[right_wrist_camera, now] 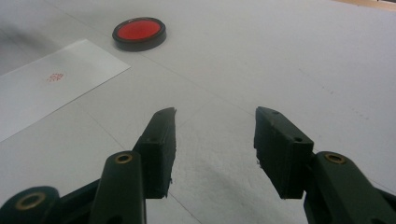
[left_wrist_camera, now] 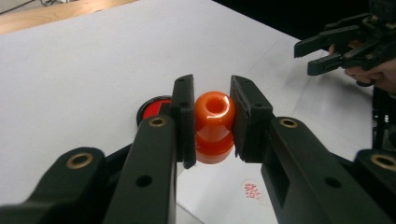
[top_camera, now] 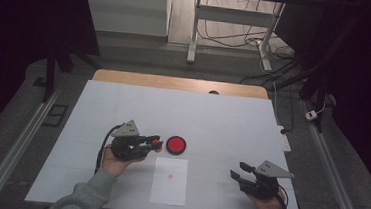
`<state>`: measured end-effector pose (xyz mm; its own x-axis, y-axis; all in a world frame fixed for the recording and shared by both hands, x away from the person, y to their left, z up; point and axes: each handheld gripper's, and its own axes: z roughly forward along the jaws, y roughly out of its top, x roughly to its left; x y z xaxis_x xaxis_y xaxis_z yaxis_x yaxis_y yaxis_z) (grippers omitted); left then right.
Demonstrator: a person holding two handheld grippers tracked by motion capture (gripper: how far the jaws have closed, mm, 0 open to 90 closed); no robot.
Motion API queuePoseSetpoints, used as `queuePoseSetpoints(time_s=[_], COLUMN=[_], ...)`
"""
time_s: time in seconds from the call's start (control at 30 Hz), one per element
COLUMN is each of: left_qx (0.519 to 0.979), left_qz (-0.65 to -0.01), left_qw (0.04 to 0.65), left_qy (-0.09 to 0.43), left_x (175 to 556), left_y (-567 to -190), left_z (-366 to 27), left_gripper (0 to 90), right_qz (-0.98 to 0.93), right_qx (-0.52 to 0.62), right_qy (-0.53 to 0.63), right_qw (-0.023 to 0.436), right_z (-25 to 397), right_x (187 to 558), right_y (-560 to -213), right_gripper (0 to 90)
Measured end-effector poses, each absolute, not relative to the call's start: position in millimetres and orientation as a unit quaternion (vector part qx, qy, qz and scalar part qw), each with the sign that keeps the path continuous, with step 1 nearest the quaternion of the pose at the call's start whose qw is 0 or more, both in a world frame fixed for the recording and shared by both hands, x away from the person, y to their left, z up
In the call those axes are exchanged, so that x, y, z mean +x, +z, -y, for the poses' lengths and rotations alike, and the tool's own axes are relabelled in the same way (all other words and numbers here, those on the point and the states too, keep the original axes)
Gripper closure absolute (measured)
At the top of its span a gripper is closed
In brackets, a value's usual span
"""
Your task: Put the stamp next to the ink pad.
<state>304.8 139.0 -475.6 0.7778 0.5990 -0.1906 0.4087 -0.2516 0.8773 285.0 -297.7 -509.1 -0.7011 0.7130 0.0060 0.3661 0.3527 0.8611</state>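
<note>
The left gripper [left_wrist_camera: 212,121] is clamping an orange stamp [left_wrist_camera: 214,126] between its two black jaws; in the left gripper view the stamp's rounded knob with its hollow top is pointing toward the camera, and both jaws are pressing on its sides. In the high view this gripper [top_camera: 154,143] is hovering just left of table centre, its jaws aiming toward three o'clock, with the stamp [top_camera: 156,143] showing as an orange spot at the tips. A hand in a grey sleeve is gripping it from seven o'clock.

Just beside the jaw tips, at three o'clock from them, a round red ink pad [top_camera: 176,145] in a black rim is lying on the white table cover [top_camera: 232,123]. At five o'clock from the gripper a white sheet of paper [top_camera: 169,183] is lying flat, bearing a small red stamped mark [top_camera: 170,176]; the mark [left_wrist_camera: 252,190] is also showing beneath the jaws in the left gripper view.

The right gripper [top_camera: 238,171] is resting well apart, toward four o'clock near the table's near edge, jaws spread wide and holding nothing, pointing toward ten o'clock. In the right gripper view its jaws [right_wrist_camera: 215,140] are gaping over bare cover, with the ink pad [right_wrist_camera: 138,31] at eleven o'clock and the paper [right_wrist_camera: 56,84] at ten o'clock.
</note>
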Motion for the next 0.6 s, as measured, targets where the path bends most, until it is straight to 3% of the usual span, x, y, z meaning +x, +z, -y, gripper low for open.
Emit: queuePoseSetpoints(time_s=[0.6], left_qx=[0.792], left_qz=[-0.346], left_qw=[0.491], left_qy=[0.107], left_x=[332.5], left_y=[-488.4], left_z=[-140.0], left_gripper=[72.1], right_qz=[-0.801], right_qx=[0.341], right_qy=[0.453], right_qw=[0.191], right_z=[300.6], right_x=[281.1], right_y=[-511.5], right_gripper=[47.6])
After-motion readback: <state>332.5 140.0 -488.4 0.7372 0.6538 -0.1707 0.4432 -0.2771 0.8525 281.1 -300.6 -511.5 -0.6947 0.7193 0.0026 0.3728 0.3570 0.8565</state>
